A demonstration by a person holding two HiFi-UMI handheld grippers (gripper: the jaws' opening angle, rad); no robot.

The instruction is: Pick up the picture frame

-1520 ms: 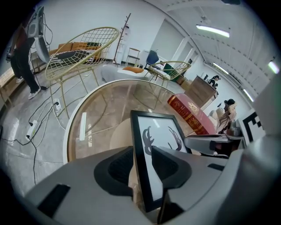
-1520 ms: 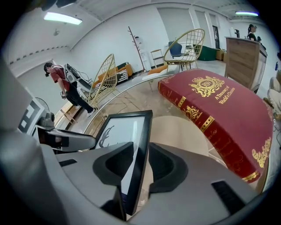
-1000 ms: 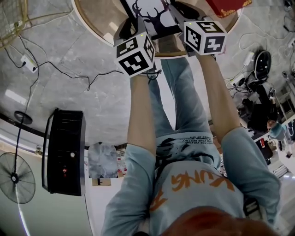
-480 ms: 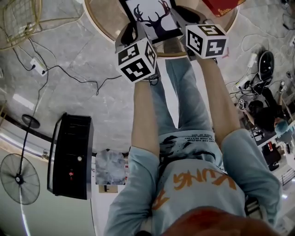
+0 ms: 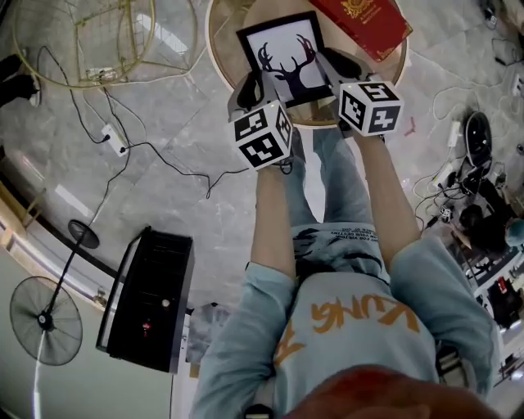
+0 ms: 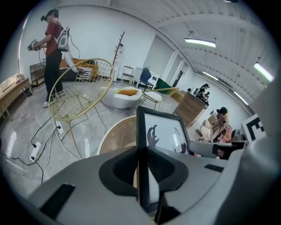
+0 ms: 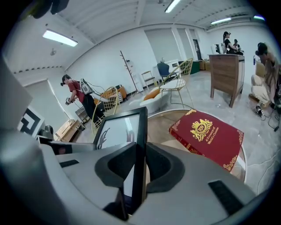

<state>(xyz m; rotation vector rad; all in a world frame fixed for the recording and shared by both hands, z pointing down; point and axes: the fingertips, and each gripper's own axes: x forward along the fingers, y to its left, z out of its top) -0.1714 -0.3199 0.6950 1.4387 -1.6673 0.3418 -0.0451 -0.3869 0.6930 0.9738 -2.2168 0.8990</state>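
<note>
The picture frame (image 5: 286, 57), black-edged with a deer silhouette on white, hangs tilted above the round wooden table (image 5: 219, 45). My left gripper (image 5: 248, 83) grips its left edge and my right gripper (image 5: 333, 64) its right edge. In the left gripper view the frame (image 6: 164, 132) stands edge-on between the pads, and the left gripper (image 6: 142, 154) is still closing on it. The right gripper view shows the frame (image 7: 115, 129) clamped the same way in my right gripper (image 7: 139, 154).
A red book with a gold crest (image 5: 360, 20) lies on the table's far right (image 7: 208, 136). A gold wire chair (image 5: 106, 41) stands to the left. Cables and a power strip (image 5: 115, 139) run over the floor, with a black box (image 5: 147, 299) and a fan (image 5: 45, 319) nearby.
Both grippers have risen with the frame held between them, so it now hangs above the table. More of the table, the red book and the wire chair has come into the head view.
</note>
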